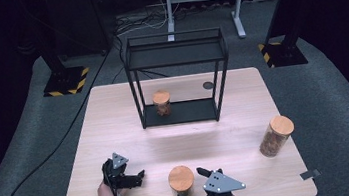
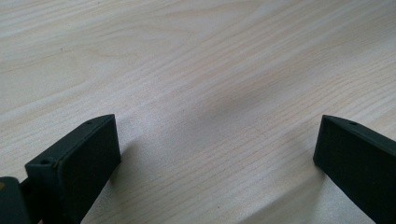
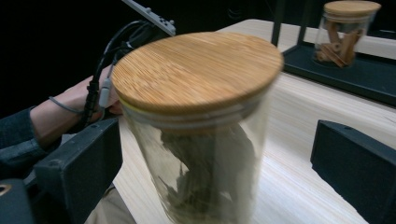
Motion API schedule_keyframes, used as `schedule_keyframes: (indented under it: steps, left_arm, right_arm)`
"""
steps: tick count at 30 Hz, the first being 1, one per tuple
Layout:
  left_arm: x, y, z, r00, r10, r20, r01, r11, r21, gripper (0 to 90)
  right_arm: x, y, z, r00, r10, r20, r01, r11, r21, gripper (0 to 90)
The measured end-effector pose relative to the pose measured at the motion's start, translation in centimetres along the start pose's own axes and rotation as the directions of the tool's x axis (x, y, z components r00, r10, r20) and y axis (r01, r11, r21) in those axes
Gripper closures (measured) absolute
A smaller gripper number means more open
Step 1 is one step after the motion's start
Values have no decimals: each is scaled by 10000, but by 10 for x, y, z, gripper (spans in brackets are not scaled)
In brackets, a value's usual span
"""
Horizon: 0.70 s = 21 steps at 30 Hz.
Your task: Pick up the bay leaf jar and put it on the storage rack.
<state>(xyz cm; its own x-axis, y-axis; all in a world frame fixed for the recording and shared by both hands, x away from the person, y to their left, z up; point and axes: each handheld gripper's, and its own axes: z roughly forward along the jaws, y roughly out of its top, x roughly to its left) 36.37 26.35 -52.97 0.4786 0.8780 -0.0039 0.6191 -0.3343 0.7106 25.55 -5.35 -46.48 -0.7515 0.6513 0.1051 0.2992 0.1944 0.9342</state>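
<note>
**woodgrain_42:** Jar question first, since that's what the right hand-held gripper is going for. Where's it sitting? Going big to small: the counter is taking up most of the high view, light wood, with a black metal shelf rack standing toward the far edge.

**tinkerbee:** The nearest jar is standing upright at the near edge of the counter, roughly in the middle. In the right gripper view it's sitting right between the two black jaws, glass body, bamboo lid, something brownish inside. The jaws are spread wide with a gap on both sides, so nothing is clamping it.

**woodgrain_42:** And the other jars?

**tinkerbee:** A second jar is standing on the rack's bottom level, near its left end; the sticks inside are looking like cinnamon. A third jar is sitting out on the right side of the counter, well apart from the rest.

**woodgrain_42:** Left hand-held gripper?

**tinkerbee:** Hovering low at the near left, beside the front jar but apart from it. Its jaws are standing wide apart too, over bare wood in the left gripper view. Smallest thing: a dark round spot by the rack's right leg.
</note>
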Motion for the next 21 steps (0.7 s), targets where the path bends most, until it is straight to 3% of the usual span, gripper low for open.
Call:
schedule_keyframes:
  steps: [14, 21]
  left_arm:
    - [0, 0, 0, 10000, 34, 21, -34, 10000, 12, 0]
    - [0, 0, 0, 10000, 30, 25, -30, 10000, 5, 0]
  right_arm:
    - [4, 9, 22, 9987, -359, -370, 358, 9994, -17, 0]
    - [5, 8, 27, 9972, -453, -596, 446, 9989, -126, 112]
